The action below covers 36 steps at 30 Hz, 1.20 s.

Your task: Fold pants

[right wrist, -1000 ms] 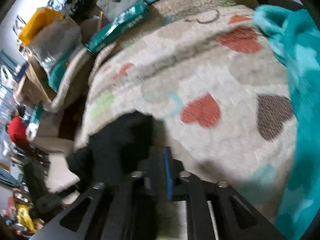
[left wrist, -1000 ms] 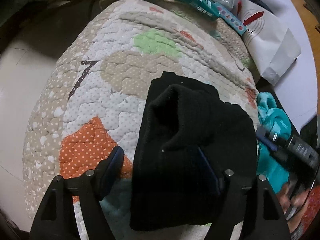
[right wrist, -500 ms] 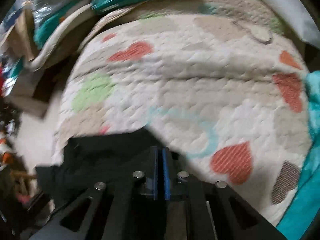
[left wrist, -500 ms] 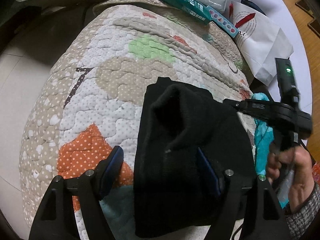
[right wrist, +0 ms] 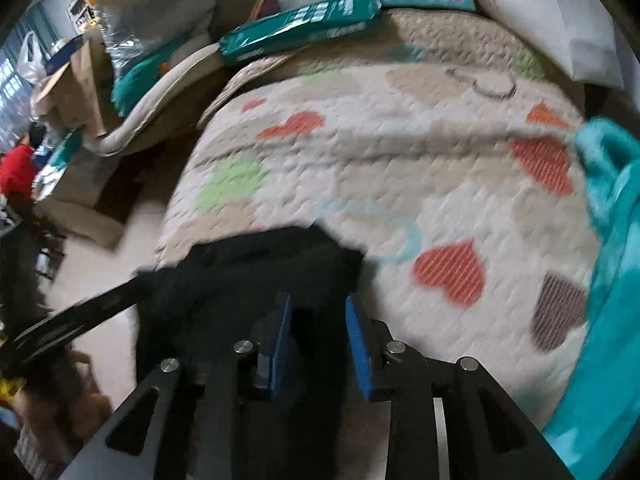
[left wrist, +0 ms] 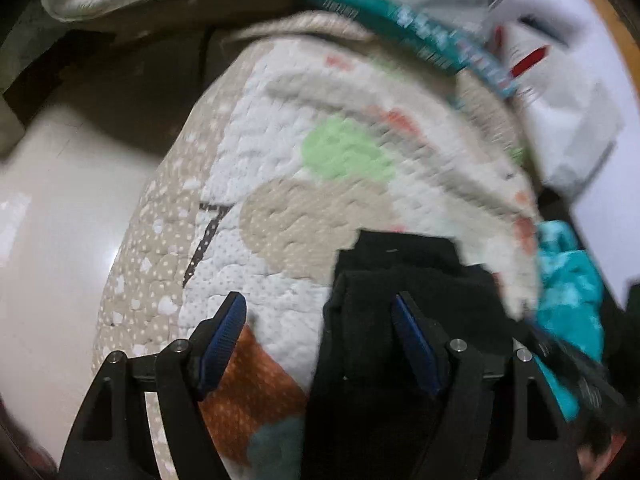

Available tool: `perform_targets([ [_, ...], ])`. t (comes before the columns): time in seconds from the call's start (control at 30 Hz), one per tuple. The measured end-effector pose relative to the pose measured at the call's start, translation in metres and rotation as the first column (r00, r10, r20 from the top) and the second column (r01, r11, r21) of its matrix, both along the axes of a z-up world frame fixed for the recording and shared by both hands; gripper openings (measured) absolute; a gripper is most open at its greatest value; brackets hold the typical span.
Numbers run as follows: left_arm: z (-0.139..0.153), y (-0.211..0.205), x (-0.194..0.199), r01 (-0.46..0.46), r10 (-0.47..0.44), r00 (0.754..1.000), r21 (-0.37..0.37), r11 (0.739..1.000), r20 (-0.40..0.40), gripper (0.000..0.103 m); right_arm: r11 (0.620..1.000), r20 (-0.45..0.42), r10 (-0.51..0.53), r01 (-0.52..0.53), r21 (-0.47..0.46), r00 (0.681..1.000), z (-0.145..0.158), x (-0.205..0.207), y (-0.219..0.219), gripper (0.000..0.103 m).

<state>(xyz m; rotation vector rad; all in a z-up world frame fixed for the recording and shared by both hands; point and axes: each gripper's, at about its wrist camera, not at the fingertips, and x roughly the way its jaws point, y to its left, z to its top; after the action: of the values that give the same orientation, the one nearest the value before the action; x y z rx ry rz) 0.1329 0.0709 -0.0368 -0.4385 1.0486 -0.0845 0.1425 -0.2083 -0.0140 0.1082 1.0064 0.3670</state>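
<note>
The black pants (left wrist: 404,280) lie folded in a thick bundle on a quilted mat (left wrist: 320,152) with coloured patches. My left gripper (left wrist: 320,312) is open just above the mat, its right finger over the bundle's left part and its left finger over bare quilt. In the right wrist view the same pants (right wrist: 256,272) lie at the mat's near left edge. My right gripper (right wrist: 318,308) is open a little, its blue pads apart over the bundle's near edge. Both views are motion-blurred.
A teal fleece cloth (right wrist: 616,240) lies at the mat's right side, also in the left wrist view (left wrist: 568,280). Teal diaper packs (right wrist: 300,28) and a white bag (left wrist: 560,80) lie beyond the mat. Pale floor (left wrist: 60,220) borders the mat's left edge.
My right gripper was shut and has opened a little. My left gripper stayed open and shifted left and nearer the mat, so the pants now sit lower right in its view.
</note>
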Motion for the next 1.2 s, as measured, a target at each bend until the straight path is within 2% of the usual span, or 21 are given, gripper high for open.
perform_targets([
  [0.07,-0.014,0.001,0.011,-0.013,0.013,0.998,-0.009,1.000,-0.053,0.078,1.000,-0.020,-0.001,0.001,0.005,1.000,-0.012,-0.007,0.003,0.033],
  [0.13,-0.015,0.003,0.015,-0.016,0.015,0.998,-0.004,1.000,-0.061,0.080,1.000,-0.022,-0.025,0.025,0.017,0.999,-0.021,-0.010,0.001,0.042],
  [0.2,-0.010,0.007,0.015,-0.010,0.009,0.998,-0.013,1.000,-0.066,0.080,0.997,-0.029,-0.061,0.062,0.043,0.998,-0.025,-0.008,-0.007,0.058],
  [0.3,0.005,0.028,0.002,-0.060,0.058,0.997,-0.068,0.996,-0.042,0.080,0.993,-0.029,-0.080,0.082,0.087,0.996,-0.020,-0.007,-0.019,0.059],
  [0.43,0.018,0.038,-0.026,-0.089,0.088,0.996,-0.064,0.994,-0.021,0.080,0.987,-0.005,-0.101,0.101,0.122,0.995,-0.007,-0.019,-0.035,0.060],
  [0.57,0.026,0.020,-0.067,-0.081,0.081,0.997,0.015,0.997,0.015,0.080,0.979,0.005,-0.115,0.112,0.169,0.993,-0.003,-0.045,-0.045,0.065],
  [0.67,0.024,-0.008,-0.095,-0.064,0.060,0.998,0.116,0.991,0.037,0.080,0.977,0.015,-0.120,0.115,0.181,0.993,-0.007,-0.065,-0.043,0.067],
  [0.7,0.023,-0.021,-0.106,-0.053,0.046,0.998,0.171,0.984,0.047,0.080,0.977,0.017,-0.122,0.117,0.179,0.992,-0.009,-0.070,-0.041,0.067],
  [0.87,0.017,-0.055,-0.135,0.010,-0.029,0.998,0.320,0.947,0.056,0.080,0.983,0.038,-0.108,0.101,0.153,0.993,-0.012,-0.085,-0.031,0.068],
  [1.2,0.037,-0.065,-0.153,-0.029,-0.030,0.990,0.409,0.912,0.136,0.080,0.992,0.096,-0.073,0.062,0.112,0.993,-0.007,-0.100,-0.021,0.069],
])
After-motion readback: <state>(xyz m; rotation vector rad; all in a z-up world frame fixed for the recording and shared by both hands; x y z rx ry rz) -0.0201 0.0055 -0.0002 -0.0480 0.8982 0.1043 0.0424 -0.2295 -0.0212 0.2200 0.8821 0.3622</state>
